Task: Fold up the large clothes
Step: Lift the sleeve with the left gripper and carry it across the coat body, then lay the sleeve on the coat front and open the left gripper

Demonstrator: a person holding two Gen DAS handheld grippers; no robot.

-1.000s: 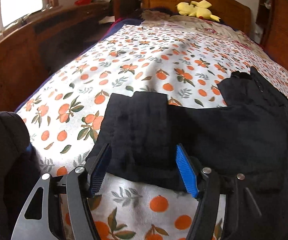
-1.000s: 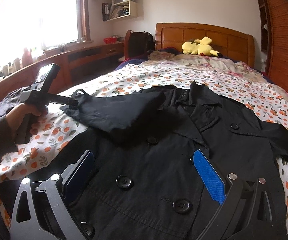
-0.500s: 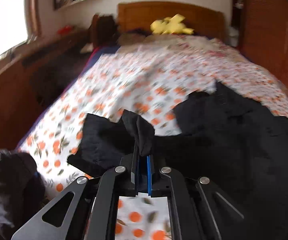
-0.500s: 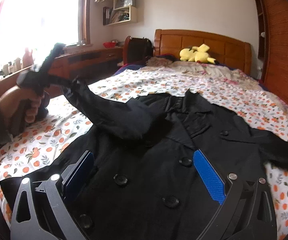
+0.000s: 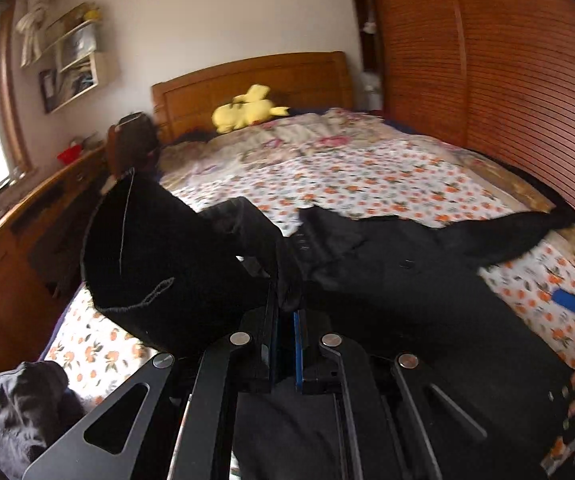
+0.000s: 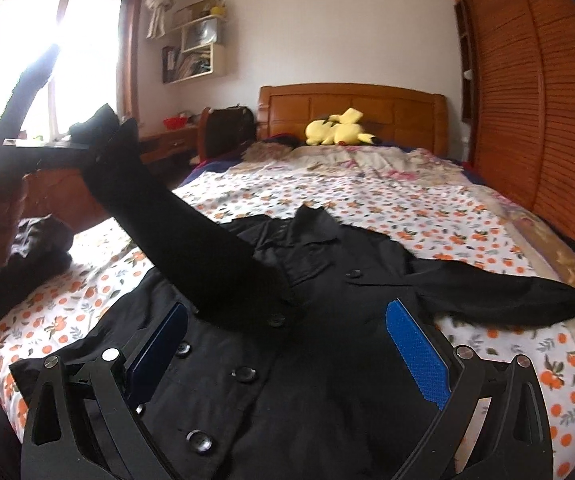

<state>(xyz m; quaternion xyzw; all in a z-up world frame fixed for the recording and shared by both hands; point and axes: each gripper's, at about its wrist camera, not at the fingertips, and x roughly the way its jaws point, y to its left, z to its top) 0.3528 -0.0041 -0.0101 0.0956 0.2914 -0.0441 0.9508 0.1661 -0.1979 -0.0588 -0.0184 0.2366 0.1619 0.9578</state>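
A black double-breasted coat (image 6: 327,280) lies face up on the bed, collar toward the headboard. My left gripper (image 5: 285,312) is shut on the cuff of the coat's left sleeve (image 5: 159,252) and holds it raised above the bed. In the right wrist view the left gripper (image 6: 87,148) is high at the left with the sleeve (image 6: 191,248) stretched up from the coat. My right gripper (image 6: 287,344) is open and empty, low over the coat's buttoned front. The other sleeve (image 6: 507,296) lies flat to the right.
The bed has an orange-print sheet (image 6: 367,200) and a wooden headboard (image 6: 351,108) with a yellow plush toy (image 6: 337,128). A dark garment (image 5: 23,412) lies at the bed's left edge. A wooden sideboard (image 5: 15,248) runs along the left, a slatted wardrobe (image 6: 527,100) along the right.
My left gripper closed on the sleeve cuff and lifted it up and over toward the coat's body. The right gripper stayed open over the coat front.
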